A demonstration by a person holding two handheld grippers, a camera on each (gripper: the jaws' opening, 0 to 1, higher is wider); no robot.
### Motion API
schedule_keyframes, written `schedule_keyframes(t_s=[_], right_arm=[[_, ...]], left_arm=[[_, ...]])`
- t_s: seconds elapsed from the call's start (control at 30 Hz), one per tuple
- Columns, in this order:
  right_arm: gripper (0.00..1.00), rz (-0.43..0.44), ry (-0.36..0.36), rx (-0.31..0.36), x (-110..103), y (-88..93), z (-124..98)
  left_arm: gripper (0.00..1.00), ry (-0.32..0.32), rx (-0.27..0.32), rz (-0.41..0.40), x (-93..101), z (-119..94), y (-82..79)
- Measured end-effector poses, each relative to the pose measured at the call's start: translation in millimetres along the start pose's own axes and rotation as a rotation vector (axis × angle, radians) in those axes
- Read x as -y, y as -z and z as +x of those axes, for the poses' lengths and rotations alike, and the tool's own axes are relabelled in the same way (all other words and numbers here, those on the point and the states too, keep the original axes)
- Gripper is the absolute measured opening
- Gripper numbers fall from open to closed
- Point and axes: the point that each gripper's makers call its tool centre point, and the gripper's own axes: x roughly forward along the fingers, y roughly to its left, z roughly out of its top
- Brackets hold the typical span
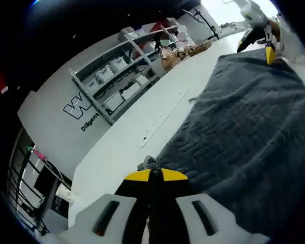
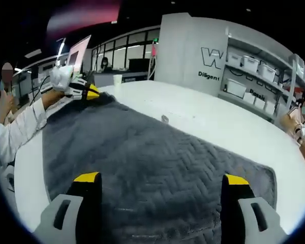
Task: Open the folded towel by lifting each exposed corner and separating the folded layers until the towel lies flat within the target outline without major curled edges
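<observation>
I start with the white table [image 2: 203, 117], which carries everything here. Spread over it is the towel [image 2: 142, 157], dark grey with a herringbone weave, and from the right gripper view it looks mostly opened out, its far edge running toward the shelving [image 1: 119, 76] by the wall. I cannot make out any target outline under it.

My left gripper [image 1: 150, 175] has its 2 yellow-tipped jaws pressed together at the towel's near corner, and I judge they are pinching the edge of the cloth there. My right gripper [image 2: 160, 179] stands with its jaws spread wide, nothing between them, hovering over the middle of the fabric; in the left gripper view it shows at the towel's far corner [image 1: 268, 48].

I judge the towel soft, limp and fairly heavy for cloth: it will drape and drag, not slide stiffly. The weave should give good purchase. Corners and hems are where I would take hold, pinching 1 layer only.
</observation>
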Motion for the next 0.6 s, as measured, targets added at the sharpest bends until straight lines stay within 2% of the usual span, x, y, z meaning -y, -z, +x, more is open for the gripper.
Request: schedule_keyframes(t_s=[0.07,0.17,0.23,0.27,0.5,0.6], right_arm=[[0.97,0.000,-0.001,-0.002,0.0,0.2,0.2],[0.97,0.000,-0.002,0.002,-0.9,-0.5,-0.5],[0.97,0.001,-0.002,0.004,-0.8,-0.9,-0.6],[0.97,0.003,-0.002,0.003,-0.3,-0.4,-0.9],[0.96,0.004,-0.005,0.001,-0.3,-0.4,-1.0],[0.96,0.005,-0.012,0.001,-1.6,-0.7,-1.4]], left_arm=[[0.05,0.049,-0.020,-0.022,9.3,-1.0,2.9],[0.05,0.089,-0.019,-0.018,18.9,0.6,4.3],[0.06,0.086,-0.046,-0.018,21.2,4.3,12.2],[0.06,0.081,-0.081,-0.004,22.9,7.0,21.4],[0.09,0.108,-0.102,-0.016,32.8,11.5,30.8],[0.16,0.108,-0.096,-0.031,34.8,9.0,26.9]])
